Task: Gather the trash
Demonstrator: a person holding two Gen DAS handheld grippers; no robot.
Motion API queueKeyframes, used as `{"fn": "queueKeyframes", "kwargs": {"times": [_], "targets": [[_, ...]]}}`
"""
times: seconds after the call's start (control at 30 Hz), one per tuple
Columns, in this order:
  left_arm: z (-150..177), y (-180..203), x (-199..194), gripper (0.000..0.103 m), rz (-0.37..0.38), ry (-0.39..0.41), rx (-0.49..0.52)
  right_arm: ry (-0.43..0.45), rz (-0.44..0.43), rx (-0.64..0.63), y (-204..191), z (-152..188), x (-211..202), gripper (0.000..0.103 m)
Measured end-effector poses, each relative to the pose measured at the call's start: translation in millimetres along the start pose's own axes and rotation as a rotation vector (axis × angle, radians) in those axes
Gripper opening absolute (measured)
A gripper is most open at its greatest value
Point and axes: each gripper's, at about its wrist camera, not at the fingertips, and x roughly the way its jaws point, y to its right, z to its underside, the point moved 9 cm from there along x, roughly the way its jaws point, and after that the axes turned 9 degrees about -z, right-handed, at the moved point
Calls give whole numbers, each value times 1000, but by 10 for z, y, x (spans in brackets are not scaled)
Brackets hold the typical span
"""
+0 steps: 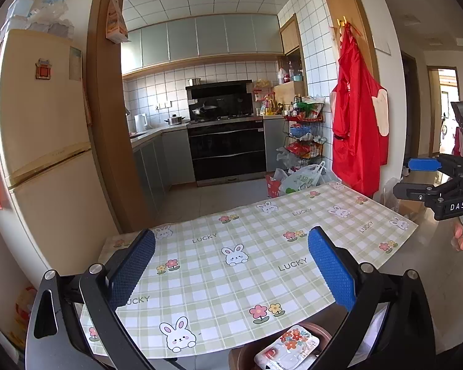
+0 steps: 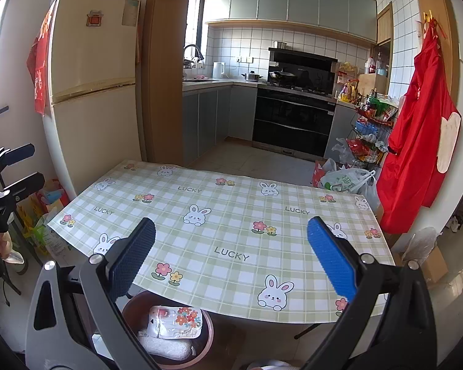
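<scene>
Both the left gripper (image 1: 231,265) and the right gripper (image 2: 231,259) hold their fingers spread wide over the table (image 2: 231,234), gripping nothing. Below the fingers sits a bin (image 2: 208,336) holding a flowered packet (image 2: 177,320).

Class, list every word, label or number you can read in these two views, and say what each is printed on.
"LUCKY": repeated on the checked tablecloth.
"DAS": on the right tongs, seen in the left wrist view.
Green print on the plastic bag: too blurred to read.
Flowered packet in the bin: print too small.
Fridge magnet and sticker: unreadable.
</scene>
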Motion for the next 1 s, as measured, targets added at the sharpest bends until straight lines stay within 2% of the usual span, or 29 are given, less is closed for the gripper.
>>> {"fn": "queueKeyframes", "kwargs": {"times": [1.0], "targets": [[-85,10,-20,97,11,10,-14,-5,11,13,4,35,-11,97]]}}
